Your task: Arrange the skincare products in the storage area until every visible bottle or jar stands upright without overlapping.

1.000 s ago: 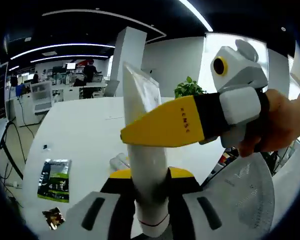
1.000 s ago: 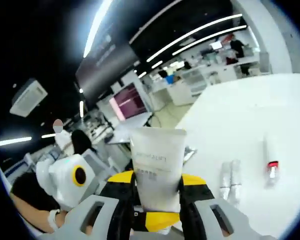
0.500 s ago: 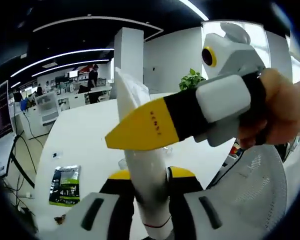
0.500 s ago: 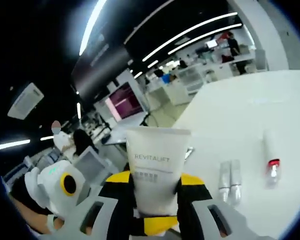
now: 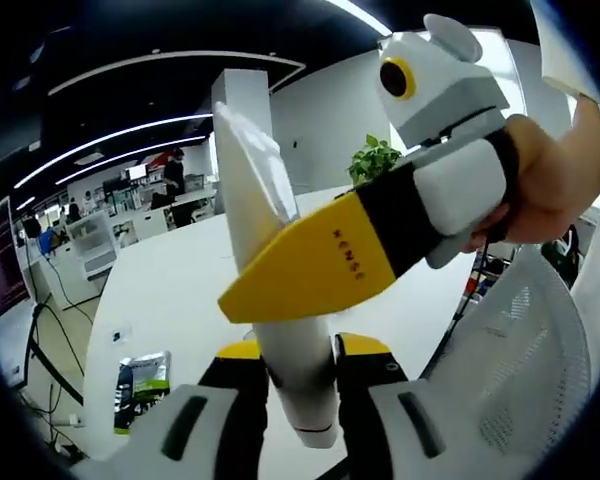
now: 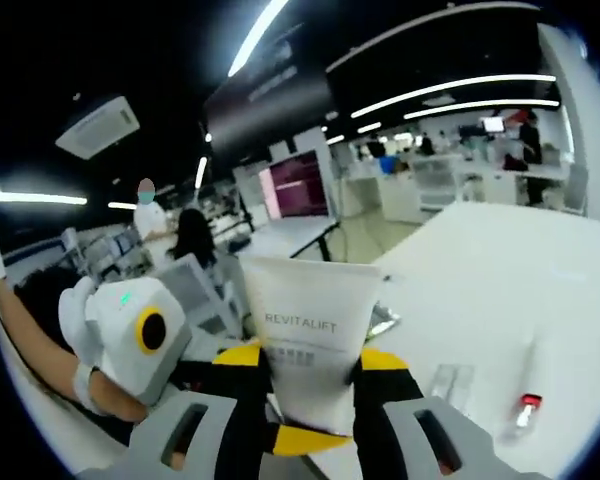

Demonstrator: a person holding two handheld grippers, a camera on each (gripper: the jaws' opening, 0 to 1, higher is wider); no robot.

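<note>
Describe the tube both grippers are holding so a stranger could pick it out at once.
Start at the long white table; the white tube is held up above it. The right gripper and the left gripper both clamp it. Its printed word REVITALIFT and flat crimped end distinguish it from the small silver tubes and the red-banded tube lying on the table.

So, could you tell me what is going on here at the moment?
A person is holding one white tube, marked REVITALIFT, up in the air with both grippers at once. The left gripper clamps its lower end, and the right gripper grips it higher up. More products lie flat on the white table beyond, including a small red-banded tube.
</note>
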